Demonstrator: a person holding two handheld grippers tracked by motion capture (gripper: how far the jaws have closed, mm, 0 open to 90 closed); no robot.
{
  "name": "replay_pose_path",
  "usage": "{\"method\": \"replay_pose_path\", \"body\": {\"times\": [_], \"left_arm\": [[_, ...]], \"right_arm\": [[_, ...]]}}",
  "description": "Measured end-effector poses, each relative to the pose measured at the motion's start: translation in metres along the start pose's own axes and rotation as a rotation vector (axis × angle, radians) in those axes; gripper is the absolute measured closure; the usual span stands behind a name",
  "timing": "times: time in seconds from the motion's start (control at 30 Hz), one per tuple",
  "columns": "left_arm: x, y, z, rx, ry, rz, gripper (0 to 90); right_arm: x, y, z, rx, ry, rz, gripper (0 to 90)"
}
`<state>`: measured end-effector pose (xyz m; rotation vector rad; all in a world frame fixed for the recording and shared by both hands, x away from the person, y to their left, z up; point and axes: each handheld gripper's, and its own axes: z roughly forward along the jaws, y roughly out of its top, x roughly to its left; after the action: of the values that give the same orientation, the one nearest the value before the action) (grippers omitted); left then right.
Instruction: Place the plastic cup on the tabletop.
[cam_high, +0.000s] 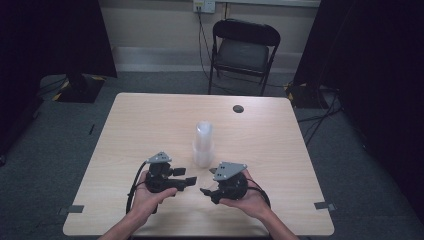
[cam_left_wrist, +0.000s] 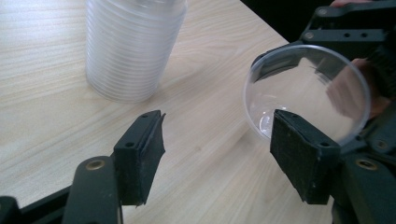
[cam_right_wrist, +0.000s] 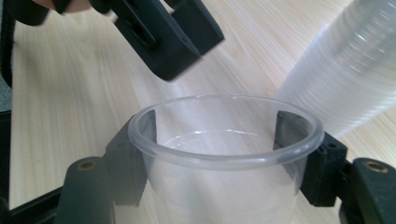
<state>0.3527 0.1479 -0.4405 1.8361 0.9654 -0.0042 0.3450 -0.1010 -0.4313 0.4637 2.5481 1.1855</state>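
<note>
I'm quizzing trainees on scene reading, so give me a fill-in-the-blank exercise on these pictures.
1. The right claw grips a single clear ____.
2. The left claw has its jaws ____, with nothing between them.
3. The stack of cups stands on the ____.
4. Behind the table stands a black folding ____.

Missing words: cup; open; table; chair

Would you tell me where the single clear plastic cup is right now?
The single cup sits between the right gripper's jaws, near the table's front edge, just in front of the cup stack and facing the open left gripper.
</note>
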Motion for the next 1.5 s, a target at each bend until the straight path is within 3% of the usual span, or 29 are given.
{"method": "replay_pose_path", "body": {"times": [0.13, 0.17, 0.4, 0.5, 0.7, 0.77, 1.03, 1.2, 1.5], "left_arm": [[0.001, -0.001, -0.003, -0.001, -0.008, 0.016, 32.5], [0.001, -0.001, -0.003, 0.003, -0.010, 0.014, 31.9], [0.000, -0.002, -0.007, -0.025, -0.009, 0.041, 30.3], [0.001, -0.002, -0.008, -0.024, 0.010, 0.043, 30.0], [-0.002, -0.004, -0.006, -0.001, 0.058, 0.105, 28.6], [-0.002, -0.004, -0.005, 0.000, 0.072, 0.120, 27.8], [0.003, -0.008, -0.009, 0.030, 0.109, 0.154, 23.9], [0.012, -0.017, -0.019, 0.004, 0.144, 0.127, 22.2], [0.015, -0.029, -0.019, 0.031, 0.162, 0.166, 21.7]], "right_arm": [[-0.007, -0.003, 0.001, 0.003, -0.027, 0.027, 30.1], [-0.011, -0.005, 0.001, -0.005, -0.031, 0.055, 30.1], [-0.017, -0.009, -0.002, 0.005, -0.064, 0.066, 30.2], [-0.022, -0.011, -0.007, -0.013, -0.089, 0.091, 30.2], [-0.031, -0.013, -0.017, -0.049, -0.126, 0.130, 30.3], [-0.037, -0.013, -0.025, -0.081, -0.148, 0.163, 30.4], [-0.051, -0.014, -0.038, -0.139, -0.190, 0.230, 30.5], [-0.056, -0.015, -0.038, -0.149, -0.200, 0.256, 30.4], [-0.066, -0.014, -0.041, -0.182, -0.218, 0.294, 30.3]]}}
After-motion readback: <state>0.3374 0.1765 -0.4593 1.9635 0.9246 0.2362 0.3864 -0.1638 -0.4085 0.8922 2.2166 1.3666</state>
